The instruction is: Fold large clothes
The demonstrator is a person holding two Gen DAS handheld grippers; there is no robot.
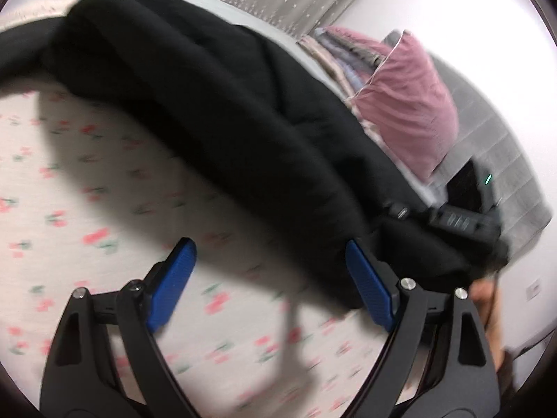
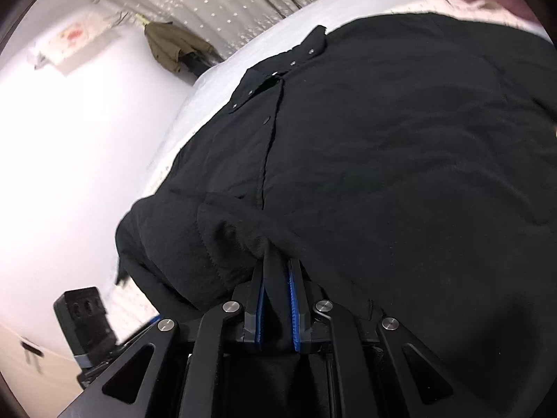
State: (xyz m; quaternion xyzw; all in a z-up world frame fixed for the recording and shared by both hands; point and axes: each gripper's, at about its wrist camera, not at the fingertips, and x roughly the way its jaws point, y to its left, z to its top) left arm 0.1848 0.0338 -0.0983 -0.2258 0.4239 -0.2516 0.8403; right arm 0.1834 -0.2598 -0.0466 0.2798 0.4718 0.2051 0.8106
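Both right gripper point(image 2: 276, 271) jaws pinch the black coat point(image 2: 400, 160).

A floral bedsheet point(image 1: 69, 188) covers the bed. A pink pillow point(image 1: 407, 111) leans beside folded striped bedding point(image 1: 334, 55). Star-dotted grey curtains point(image 2: 222, 3) hang behind; an olive garment point(image 2: 170, 43), perhaps a jacket, hangs nearby.

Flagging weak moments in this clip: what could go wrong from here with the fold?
1. The right gripper pinches only a small bunch of the bulky black coat; it could slip out.
2. The left gripper is open and empty, so the lifted fabric sags unevenly over the floral bedsheet.
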